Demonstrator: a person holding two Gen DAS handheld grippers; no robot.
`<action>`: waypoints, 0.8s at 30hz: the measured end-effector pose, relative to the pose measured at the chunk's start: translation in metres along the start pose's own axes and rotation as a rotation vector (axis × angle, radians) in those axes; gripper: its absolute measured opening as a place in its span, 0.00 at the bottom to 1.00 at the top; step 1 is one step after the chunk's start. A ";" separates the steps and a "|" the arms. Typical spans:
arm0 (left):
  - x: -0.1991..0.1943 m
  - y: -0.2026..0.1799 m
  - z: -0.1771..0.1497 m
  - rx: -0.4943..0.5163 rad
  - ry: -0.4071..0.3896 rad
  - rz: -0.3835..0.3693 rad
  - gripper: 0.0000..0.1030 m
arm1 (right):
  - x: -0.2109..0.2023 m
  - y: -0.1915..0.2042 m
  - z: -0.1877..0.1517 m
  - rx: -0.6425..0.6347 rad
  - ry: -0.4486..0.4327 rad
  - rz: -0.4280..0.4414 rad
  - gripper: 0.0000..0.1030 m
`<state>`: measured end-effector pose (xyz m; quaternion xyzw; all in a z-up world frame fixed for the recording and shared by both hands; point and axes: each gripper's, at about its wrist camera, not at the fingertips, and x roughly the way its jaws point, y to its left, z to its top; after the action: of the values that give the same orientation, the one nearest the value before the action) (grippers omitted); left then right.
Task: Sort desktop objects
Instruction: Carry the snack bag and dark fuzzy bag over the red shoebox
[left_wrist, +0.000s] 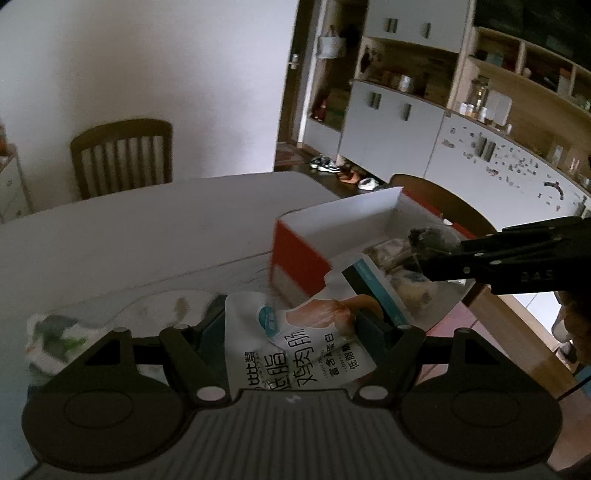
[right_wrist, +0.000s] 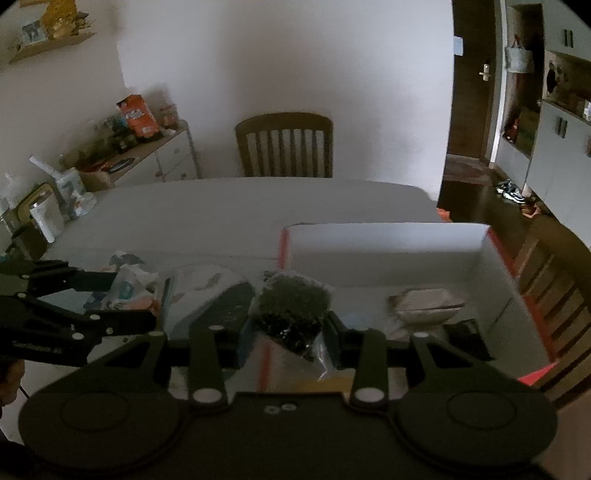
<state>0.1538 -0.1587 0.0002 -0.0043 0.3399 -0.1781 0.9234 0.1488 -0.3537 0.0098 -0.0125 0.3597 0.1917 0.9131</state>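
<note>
L gripper is clamped on a white snack pouch w/ black print and an orange-brown food pic; the pouch fills the gap betw. both fingers and its teal-edged top corner sticks out up and to the right past the right finger. Left of the left finger, a crumpled white wrapper w/ green marks lies on the white table. Ahead and right of the fingertips stands the box, red-orange outside, white inside, open top, w/ pale packets on its floor, blurred. Far right in that view the R gripper comes in from the side w/ something dark at its tips, over the box. In the right wrist view it's closed on a clear bag of dark stuff, pinched betw. both fingers, bag bulging up beyond the tips. The bag hangs over the box's near left corner; a pale packet lies on the box floor right of the right finger. Left of the left finger the other gripper and its pouch show, just outside the box wall. A wooden chair stands at the table's far side, straight ahead.
</note>
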 end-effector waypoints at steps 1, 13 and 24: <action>0.003 -0.006 0.003 0.006 -0.002 -0.004 0.73 | -0.001 -0.005 0.000 0.002 -0.002 -0.005 0.38; 0.045 -0.064 0.034 0.098 -0.005 -0.071 0.73 | -0.016 -0.071 -0.003 0.040 -0.015 -0.084 0.38; 0.098 -0.101 0.055 0.207 0.027 -0.073 0.73 | 0.002 -0.111 -0.004 0.063 0.028 -0.114 0.38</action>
<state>0.2248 -0.2919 -0.0060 0.0809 0.3318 -0.2458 0.9072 0.1871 -0.4568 -0.0075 -0.0070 0.3771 0.1276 0.9173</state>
